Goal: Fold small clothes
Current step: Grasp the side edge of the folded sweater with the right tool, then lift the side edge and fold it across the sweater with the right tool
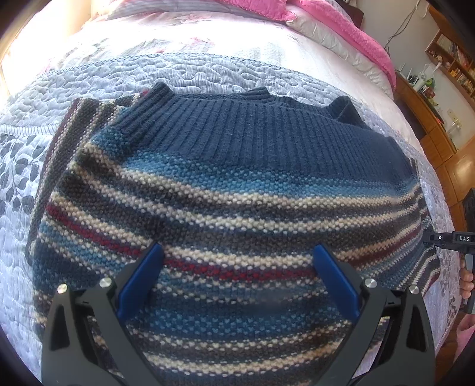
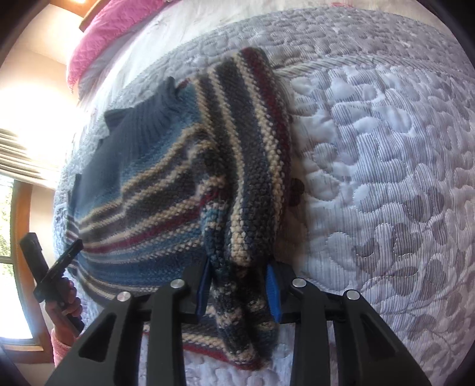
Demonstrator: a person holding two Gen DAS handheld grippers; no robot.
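A striped knit sweater [image 1: 231,190] lies spread across a quilted bedspread [image 1: 89,80], filling the centre of the left wrist frame, its navy ribbed collar toward the top. The left gripper [image 1: 237,267] hovers over the stripes at lower centre, blue pads wide apart and holding nothing. In the right wrist frame, the right gripper [image 2: 240,285] at bottom centre clamps a bunched fold of the sweater between its pads. A pink blanket [image 1: 341,23] sits at upper right.

Chunky ribbed knit sweater [image 1: 237,184]; quilted, stitched cloth bedspread [image 2: 386,148]; glossy wooden floor [image 1: 463,169]
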